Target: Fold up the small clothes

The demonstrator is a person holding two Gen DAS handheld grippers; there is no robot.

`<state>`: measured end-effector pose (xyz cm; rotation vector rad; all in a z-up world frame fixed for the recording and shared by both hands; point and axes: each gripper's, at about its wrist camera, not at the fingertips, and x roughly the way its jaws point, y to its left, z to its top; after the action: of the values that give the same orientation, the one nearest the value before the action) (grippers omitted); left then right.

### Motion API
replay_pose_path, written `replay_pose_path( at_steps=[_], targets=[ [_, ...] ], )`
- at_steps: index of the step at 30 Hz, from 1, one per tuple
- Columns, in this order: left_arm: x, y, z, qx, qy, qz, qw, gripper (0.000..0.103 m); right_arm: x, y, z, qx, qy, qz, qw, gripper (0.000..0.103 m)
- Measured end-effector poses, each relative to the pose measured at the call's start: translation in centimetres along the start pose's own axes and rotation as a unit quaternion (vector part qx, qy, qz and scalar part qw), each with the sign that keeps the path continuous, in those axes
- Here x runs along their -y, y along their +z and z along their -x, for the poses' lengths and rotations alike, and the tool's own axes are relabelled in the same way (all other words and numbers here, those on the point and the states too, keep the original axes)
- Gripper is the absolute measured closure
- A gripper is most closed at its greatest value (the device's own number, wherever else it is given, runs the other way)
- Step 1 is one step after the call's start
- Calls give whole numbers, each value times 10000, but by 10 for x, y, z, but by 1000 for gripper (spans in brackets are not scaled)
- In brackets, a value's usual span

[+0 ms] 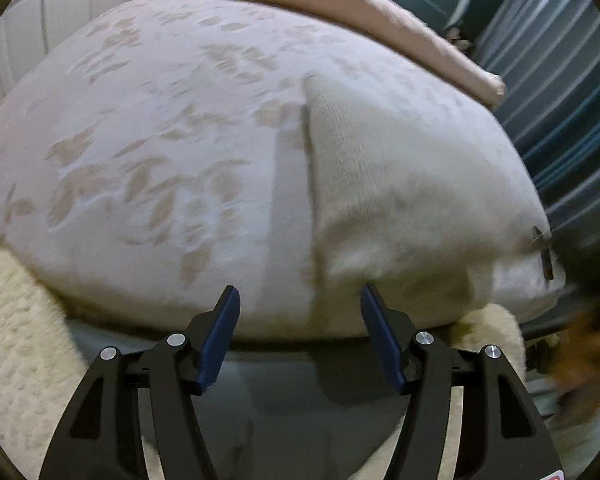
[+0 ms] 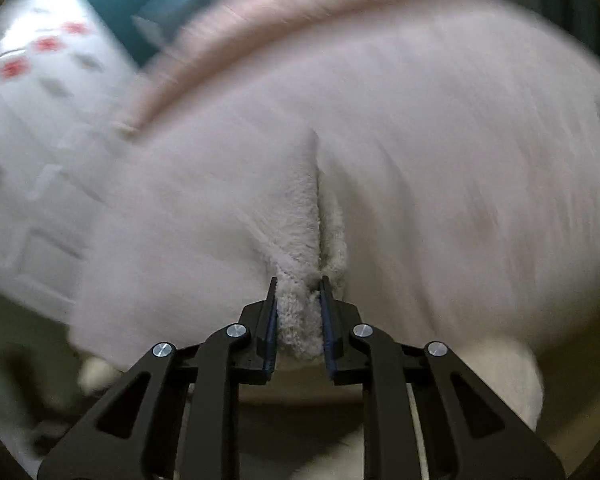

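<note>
A cream knitted garment (image 1: 380, 184) is laid on a patterned bed cover (image 1: 160, 140), near the bed's right edge, its straight left edge raised slightly. The left gripper (image 1: 300, 300) is held released above the bed's near edge, nothing between its jaws. A bunched fold of the garment is pinched by the right gripper (image 2: 298, 284), jaws clenched. Open cover is left on the left.

Dim soft light, heavy motion blur in right view, fisheye-curved dark edges
</note>
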<state>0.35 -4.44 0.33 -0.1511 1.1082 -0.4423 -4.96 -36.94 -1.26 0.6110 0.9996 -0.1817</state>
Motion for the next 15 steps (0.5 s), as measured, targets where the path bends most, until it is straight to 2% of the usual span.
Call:
replay_pose_path(
  at_steps=[1, 2, 3, 8, 11, 15],
  targets=[
    [9, 2, -3, -7, -63, -74, 10000, 42, 26, -14, -23, -245, -46, -312, 9992, 85],
    [21, 7, -8, -60, -130, -174, 9997, 42, 36, -23, -28, -174, 170, -473, 9986, 85],
    [29, 10, -11, -93, -182, -232, 9995, 42, 35, -24, -23, -79, 188, -467, 9987, 85],
    [64, 28, -30, -112, -209, -395, 9989, 42, 2, -22, -4, 178, -301, 231, 9991, 84],
    [71, 33, -41, -157, -93, -437, 9989, 39, 10, -26, -1, 120, -65, 82, 9999, 83],
    [70, 30, -56, -181, 177, -568, 9981, 35, 24, -22, -6, 10, 406, -289, 9988, 64]
  ],
)
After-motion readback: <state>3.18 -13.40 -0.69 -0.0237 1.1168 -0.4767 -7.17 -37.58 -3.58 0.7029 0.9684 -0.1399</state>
